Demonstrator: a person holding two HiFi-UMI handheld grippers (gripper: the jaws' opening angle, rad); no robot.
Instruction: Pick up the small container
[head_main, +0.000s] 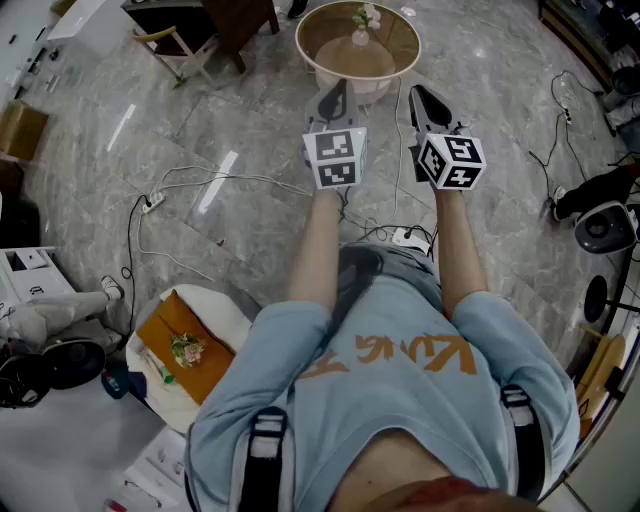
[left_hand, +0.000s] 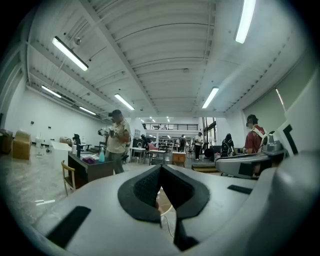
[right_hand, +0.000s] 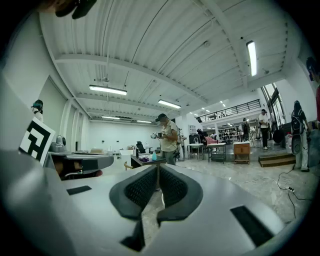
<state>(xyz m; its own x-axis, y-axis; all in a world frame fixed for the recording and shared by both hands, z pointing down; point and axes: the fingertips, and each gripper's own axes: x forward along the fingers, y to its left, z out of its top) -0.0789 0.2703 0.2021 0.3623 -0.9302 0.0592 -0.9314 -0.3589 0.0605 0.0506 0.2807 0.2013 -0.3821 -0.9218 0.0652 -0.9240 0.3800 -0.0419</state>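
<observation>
In the head view both grippers are held level side by side in front of the person's chest. The left gripper (head_main: 333, 100) and the right gripper (head_main: 424, 102) point at a round table (head_main: 312, 62) with a tan top. On it stands a small white vessel with flowers (head_main: 361, 27); I cannot tell whether this is the small container. Both grippers are short of the table's near rim. The left gripper (left_hand: 160, 173) has its dark pads together with nothing between them. The right gripper (right_hand: 158, 172) is likewise shut and empty.
Cables and a power strip (head_main: 152, 203) lie on the marble floor. A white seat with an orange cloth (head_main: 190, 352) stands at lower left. A dark desk (head_main: 196, 18) is at the back left, with a person (left_hand: 118, 142) standing by it. Speakers (head_main: 604, 227) are at right.
</observation>
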